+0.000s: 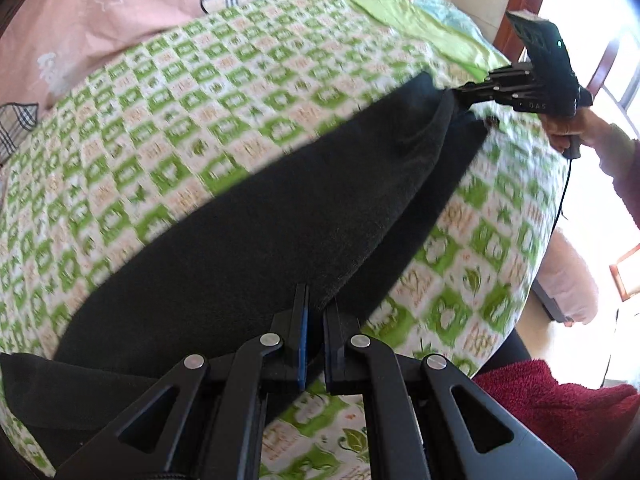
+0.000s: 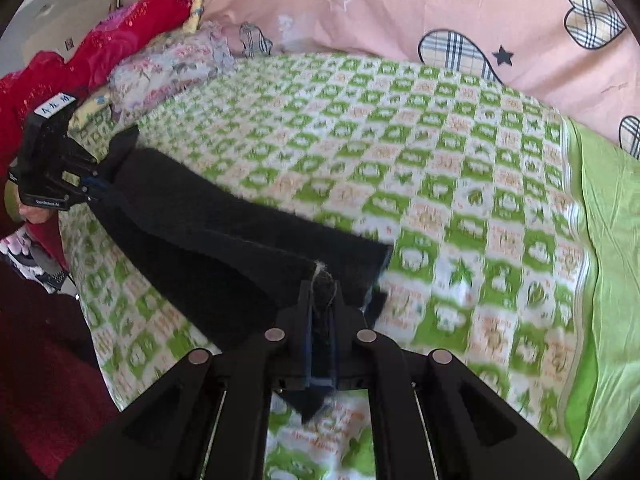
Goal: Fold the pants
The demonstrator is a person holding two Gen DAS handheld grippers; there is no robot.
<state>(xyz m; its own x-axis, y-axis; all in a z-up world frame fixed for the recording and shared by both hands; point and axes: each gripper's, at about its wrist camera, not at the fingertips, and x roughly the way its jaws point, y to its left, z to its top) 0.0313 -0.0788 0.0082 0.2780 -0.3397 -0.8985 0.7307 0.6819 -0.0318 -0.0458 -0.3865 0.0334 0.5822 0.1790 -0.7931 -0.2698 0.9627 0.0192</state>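
Left gripper (image 1: 315, 312): fingers clamped on one end of the black pants (image 1: 248, 248). Right gripper (image 2: 320, 300): clamped on the opposite end. Pants stretched between them over the green-checked bedspread (image 2: 420, 184), toward its near edge. Right view alone: red bedding (image 2: 120, 36). Left view alone: window-side wooden frame (image 1: 520, 4)

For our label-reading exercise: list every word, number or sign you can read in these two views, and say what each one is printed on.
"DAS": white letters on the right gripper body, left wrist view; possibly part of a longer mark.
White sticker on the left gripper top: handwriting, too blurred to read.
Small white print on its lower edge: too small to read.
Orange characters on the green checked bedsheet: blurred, unreadable.
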